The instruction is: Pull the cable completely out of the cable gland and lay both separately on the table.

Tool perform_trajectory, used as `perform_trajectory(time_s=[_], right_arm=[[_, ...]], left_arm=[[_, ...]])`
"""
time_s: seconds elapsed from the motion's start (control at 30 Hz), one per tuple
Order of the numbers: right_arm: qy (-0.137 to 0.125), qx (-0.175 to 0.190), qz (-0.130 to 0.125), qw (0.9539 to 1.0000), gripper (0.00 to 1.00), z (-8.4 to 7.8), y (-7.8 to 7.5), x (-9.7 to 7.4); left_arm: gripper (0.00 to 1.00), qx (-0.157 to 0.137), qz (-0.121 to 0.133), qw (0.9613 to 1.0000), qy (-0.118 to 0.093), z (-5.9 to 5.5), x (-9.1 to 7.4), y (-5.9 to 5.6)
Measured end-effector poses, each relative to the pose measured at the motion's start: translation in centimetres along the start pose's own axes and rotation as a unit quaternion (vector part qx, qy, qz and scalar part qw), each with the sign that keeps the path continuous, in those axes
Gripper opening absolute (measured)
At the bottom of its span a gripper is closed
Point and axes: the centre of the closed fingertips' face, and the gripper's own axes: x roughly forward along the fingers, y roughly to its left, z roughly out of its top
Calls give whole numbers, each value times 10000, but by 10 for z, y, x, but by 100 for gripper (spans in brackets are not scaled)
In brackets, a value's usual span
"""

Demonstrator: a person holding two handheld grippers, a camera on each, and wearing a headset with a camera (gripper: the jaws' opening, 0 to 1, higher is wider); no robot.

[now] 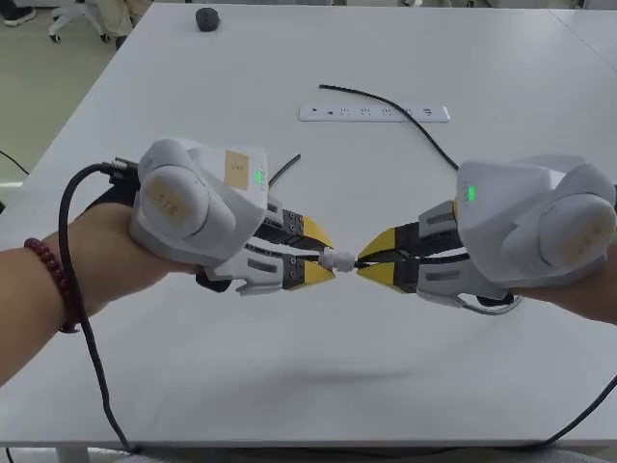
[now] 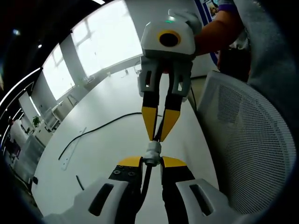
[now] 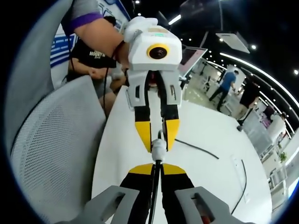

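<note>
Above the near part of the white table, the two grippers are meeting tip to tip, lifted clear of the surface. The left gripper is clamping its yellow tips on the white cable gland, while the right gripper is pinching the thin black cable just where it is leaving the gland. In both gripper views the cable is running back between that view's own jaws, so it is threading right through the fitting and is not yet freed. Holding the pair this way looks deliberate: opposing grips on one line are setting up a straight pull along the gland's bore rather than a bend. Room for that seems ample, with bare tabletop lying to either side and the power strip and its cord sitting well apart toward the far side. Nearer limits are the table's near edge beneath the hands and the mesh chair beside it, which I judge could be crowding a long backward draw.
</note>
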Motion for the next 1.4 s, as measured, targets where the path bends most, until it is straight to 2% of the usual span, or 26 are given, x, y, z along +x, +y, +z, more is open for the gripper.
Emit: perform_trajectory(time_s=[0.47, 0.93, 1.4], right_arm=[[56, -59, -27, 10000, 0, -7, -2, -7], [380, 75, -82, 9992, 0, -42, 1, -24], [731, 245, -12, 9970, 0, -78, 6, -31]], left_arm=[[15, 9, 28, 10000, 3, -1, -3, 3], [16, -8, 44, 10000, 9, -3, -5, 3], [16, -1, 33, 10000, 74, -7, -6, 3]])
